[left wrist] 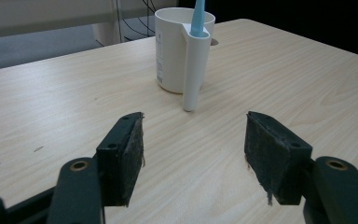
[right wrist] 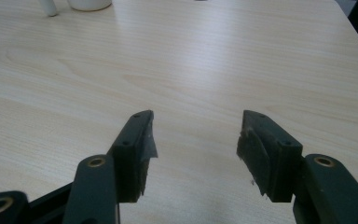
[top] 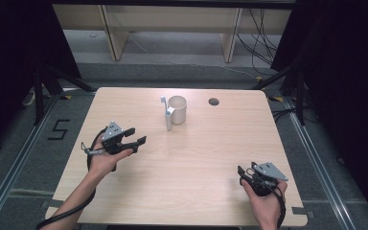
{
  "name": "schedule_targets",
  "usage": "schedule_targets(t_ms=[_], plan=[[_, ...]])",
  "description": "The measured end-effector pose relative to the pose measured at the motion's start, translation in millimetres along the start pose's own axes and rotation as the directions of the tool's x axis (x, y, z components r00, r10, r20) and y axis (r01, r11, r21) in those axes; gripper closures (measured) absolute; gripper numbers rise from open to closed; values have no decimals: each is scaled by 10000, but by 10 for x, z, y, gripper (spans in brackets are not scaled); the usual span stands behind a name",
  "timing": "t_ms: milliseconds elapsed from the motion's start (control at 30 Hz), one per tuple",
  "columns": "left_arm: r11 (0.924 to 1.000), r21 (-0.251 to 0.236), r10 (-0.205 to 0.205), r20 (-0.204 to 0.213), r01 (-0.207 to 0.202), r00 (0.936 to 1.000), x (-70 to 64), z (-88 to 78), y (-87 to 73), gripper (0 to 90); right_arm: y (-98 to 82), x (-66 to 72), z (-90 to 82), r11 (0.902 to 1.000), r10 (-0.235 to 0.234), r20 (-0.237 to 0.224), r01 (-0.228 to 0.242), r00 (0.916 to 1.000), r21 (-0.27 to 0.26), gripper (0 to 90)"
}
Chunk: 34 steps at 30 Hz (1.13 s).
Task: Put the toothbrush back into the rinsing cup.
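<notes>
Two parted hand-held grippers [top: 133,138] [top: 247,175], idle

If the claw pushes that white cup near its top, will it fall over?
Probably it could tip. The white cup stands tall and fairly narrow, so a high push may topple it. It looks like light plastic, so it might slide on the smooth wooden table instead. The blue toothbrush upright in its side holder could wobble.
</notes>
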<state>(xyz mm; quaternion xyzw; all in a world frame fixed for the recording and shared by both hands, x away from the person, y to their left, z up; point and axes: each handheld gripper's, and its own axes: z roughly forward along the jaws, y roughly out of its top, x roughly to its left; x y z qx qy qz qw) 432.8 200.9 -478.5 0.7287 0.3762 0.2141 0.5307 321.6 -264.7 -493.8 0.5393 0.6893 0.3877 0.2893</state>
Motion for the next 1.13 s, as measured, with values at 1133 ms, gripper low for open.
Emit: schedule_targets(t_ms=[1133], plan=[[9936, -1087, -386, -664, 312, 9970, 66, -576, -655, 358, -1, -8, 14, 9999, -58, 29, 58, 10000, -111, 452]])
